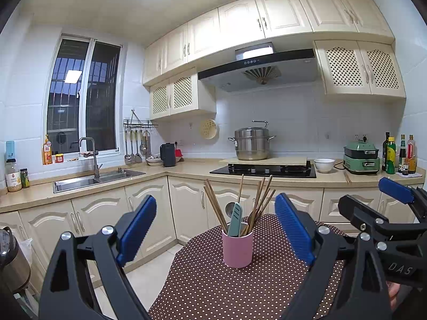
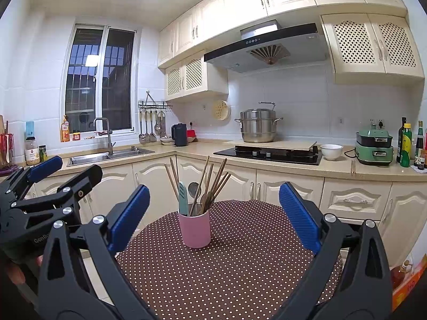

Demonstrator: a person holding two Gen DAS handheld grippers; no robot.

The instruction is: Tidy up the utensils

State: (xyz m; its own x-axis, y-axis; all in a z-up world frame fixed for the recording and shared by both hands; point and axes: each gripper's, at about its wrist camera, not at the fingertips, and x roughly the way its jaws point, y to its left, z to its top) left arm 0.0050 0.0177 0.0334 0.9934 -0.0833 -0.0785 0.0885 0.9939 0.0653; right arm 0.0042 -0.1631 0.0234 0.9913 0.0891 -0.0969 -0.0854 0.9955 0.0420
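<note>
While "DAS" reads on the right gripper, both it and the left gripper gape empty; pink cup of chopsticks stands unobstructed between them on the dotted tablecloth.

I'm standing in a home kitchen: cream cabinets wrap the walls, a range hood hangs over a black hob with a steel steamer pot, and a sink sits beneath the window.
</note>
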